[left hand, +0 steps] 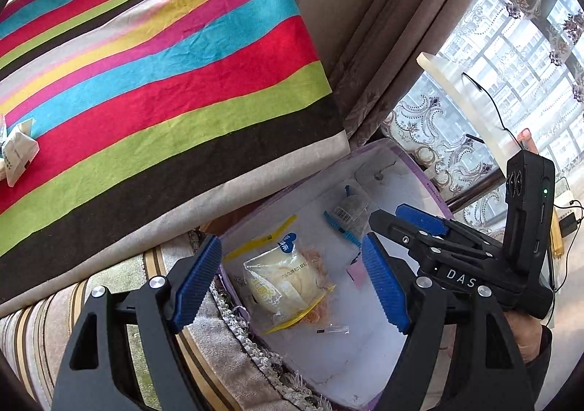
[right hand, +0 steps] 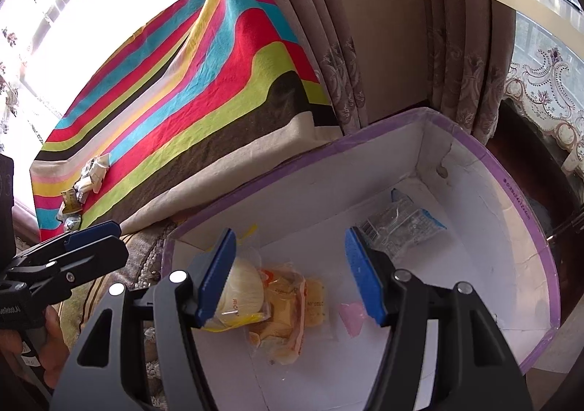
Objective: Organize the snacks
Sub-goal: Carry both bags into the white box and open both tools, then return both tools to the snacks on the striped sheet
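Note:
A white box with a purple rim (left hand: 419,170) (right hand: 485,155) stands beside the striped table. Inside lie a pale bun in a clear yellow-edged wrapper (left hand: 281,283) (right hand: 241,290), an orange-printed snack pack (right hand: 284,308) next to it, and a clear blue-edged packet with a barcode (left hand: 346,214) (right hand: 398,225). My left gripper (left hand: 292,287) is open and empty above the bun. My right gripper (right hand: 292,276) is open and empty over the box; it also shows in the left wrist view (left hand: 398,228). Small wrapped snacks (left hand: 16,155) (right hand: 85,184) lie on the striped tablecloth (left hand: 164,82) (right hand: 189,100).
A fringed striped cushion or sofa edge (left hand: 219,356) lies under the box's left side. Beige curtains (left hand: 365,27) (right hand: 365,27) hang behind. A cream shelf (left hand: 467,100) with a black cable juts out at the right, by lace curtains and a window.

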Motion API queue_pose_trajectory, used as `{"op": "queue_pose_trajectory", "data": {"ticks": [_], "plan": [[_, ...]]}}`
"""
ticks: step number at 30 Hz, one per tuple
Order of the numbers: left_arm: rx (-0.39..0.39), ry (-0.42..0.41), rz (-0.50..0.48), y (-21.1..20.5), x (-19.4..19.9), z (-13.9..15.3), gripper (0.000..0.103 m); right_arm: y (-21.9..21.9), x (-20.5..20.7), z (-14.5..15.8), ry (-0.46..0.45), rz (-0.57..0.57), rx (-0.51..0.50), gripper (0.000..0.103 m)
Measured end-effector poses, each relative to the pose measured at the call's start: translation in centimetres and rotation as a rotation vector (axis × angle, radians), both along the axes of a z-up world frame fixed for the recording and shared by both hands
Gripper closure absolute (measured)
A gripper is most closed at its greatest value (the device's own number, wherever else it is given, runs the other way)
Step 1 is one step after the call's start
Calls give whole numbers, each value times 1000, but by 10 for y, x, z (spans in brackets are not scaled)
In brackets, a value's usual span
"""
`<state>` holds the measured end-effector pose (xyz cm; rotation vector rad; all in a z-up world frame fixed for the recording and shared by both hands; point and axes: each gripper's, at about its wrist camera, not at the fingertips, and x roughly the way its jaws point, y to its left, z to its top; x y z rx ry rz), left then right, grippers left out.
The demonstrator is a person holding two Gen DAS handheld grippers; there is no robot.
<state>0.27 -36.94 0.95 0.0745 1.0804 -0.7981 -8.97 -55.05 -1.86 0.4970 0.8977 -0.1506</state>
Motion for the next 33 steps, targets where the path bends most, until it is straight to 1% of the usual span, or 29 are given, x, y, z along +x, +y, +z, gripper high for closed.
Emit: {"op": "queue_pose_trajectory", "data": {"ticks": [4, 7, 8, 13, 20, 21, 23, 27, 30, 33], "plan": [[-19, -12, 37, 18, 6, 5, 28, 16, 7, 9, -14, 25, -2, 36], [-22, -40, 75, 37, 12, 10, 28, 32, 14, 18, -31, 42, -10, 32], [-22, -54, 91, 45, 13, 12, 28, 38, 16, 21, -38, 43, -9, 29], [-37, -102, 191, 94, 23, 22, 28, 68, 31, 36, -68, 35, 10, 27], [-73, -133, 407, 190, 39, 30, 29, 122, 63, 51, -104, 81, 14, 26], [-79, -132, 442, 205, 41, 31, 31, 131, 68, 52, -104, 92, 13, 26], [-96, -124, 516, 236, 45, 31, 31, 147, 78, 52, -102, 116, 8, 26], [-118, -128, 648, 294, 50, 33, 38, 178, 98, 49, -95, 153, -5, 26], [-117, -142, 724, 328, 52, 36, 42, 195, 113, 48, -88, 166, -5, 26], [-122, -132, 785, 357, 59, 34, 43, 211, 128, 48, -84, 186, -32, 26]]}}
